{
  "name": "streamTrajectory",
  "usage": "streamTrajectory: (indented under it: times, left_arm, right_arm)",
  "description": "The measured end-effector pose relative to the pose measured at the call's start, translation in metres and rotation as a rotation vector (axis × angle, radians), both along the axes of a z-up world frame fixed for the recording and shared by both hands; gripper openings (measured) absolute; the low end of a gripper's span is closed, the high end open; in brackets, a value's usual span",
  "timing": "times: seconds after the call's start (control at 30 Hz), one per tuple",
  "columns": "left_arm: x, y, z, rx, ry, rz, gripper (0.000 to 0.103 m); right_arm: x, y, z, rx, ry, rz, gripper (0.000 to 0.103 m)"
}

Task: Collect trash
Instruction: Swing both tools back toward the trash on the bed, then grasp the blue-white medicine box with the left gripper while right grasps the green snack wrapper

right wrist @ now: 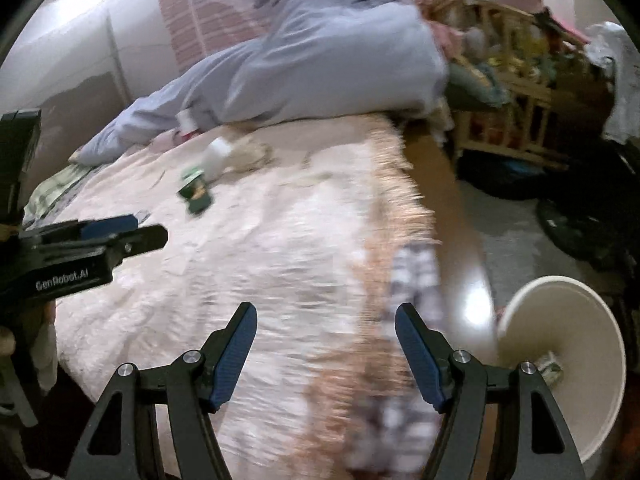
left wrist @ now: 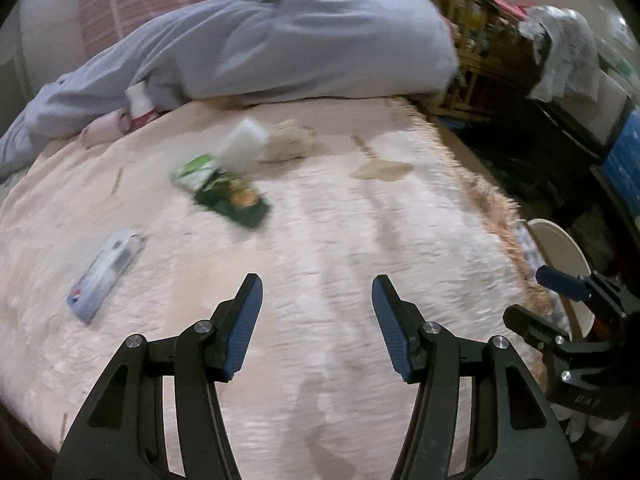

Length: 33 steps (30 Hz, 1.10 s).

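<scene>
I am working over a wide bed covered in a pale pink plush blanket (left wrist: 320,264), with a big grey-blue quilt (left wrist: 288,44) heaped at its far end. Beside the bed, on the floor, a round cream plastic bin (right wrist: 568,320) is waiting with some crumpled scrap already in it. The trash is lying well apart: a dark green snack wrapper (left wrist: 224,192) mid-bed, a white block (left wrist: 244,148) touching its far end, and a pale blue-and-white flat packet (left wrist: 106,272) nearer my left. My left hand-held gripper (left wrist: 317,300) is hanging half open and empty; my right hand-held gripper (right wrist: 326,328) is likewise gaping, holding nothing. I am judging the flat packet the closest pick, so I should be coming in low and pinching one edge.
</scene>
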<state>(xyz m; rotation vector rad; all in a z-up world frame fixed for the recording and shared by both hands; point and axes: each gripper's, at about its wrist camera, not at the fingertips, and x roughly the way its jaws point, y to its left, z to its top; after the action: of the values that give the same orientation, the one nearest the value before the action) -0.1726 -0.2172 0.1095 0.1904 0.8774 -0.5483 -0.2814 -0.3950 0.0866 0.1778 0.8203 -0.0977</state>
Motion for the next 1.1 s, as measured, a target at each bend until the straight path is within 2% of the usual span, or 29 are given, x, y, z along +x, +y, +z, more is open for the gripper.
streamTrajectory:
  times: [0.2, 0.33, 0.5, 0.63, 0.87, 1.1]
  left_arm:
    - [0.026, 0.054, -0.008, 0.002, 0.040, 0.093, 0.056]
    - [0.042, 0.090, -0.014, -0.023, 0.083, 0.162, 0.056]
    - [0.050, 0.120, -0.015, -0.027, 0.077, 0.215, 0.056]
    - [0.058, 0.138, -0.017, -0.026, 0.080, 0.231, 0.056]
    - [0.077, 0.172, -0.029, -0.048, 0.136, 0.237, 0.056]
    - [0.102, 0.189, -0.039, -0.071, 0.175, 0.199, 0.056]
  right_arm:
    - [0.028, 0.036, -0.003, 0.035, 0.024, 0.080, 0.069]
    - [0.047, 0.056, -0.004, 0.053, 0.033, 0.114, 0.069]
    - [0.067, 0.077, -0.004, 0.054, 0.040, 0.147, 0.069]
    - [0.079, 0.091, -0.004, 0.054, 0.049, 0.171, 0.069]
    - [0.106, 0.109, -0.008, 0.072, 0.071, 0.196, 0.069]
    - [0.146, 0.121, -0.013, 0.073, 0.098, 0.218, 0.070]
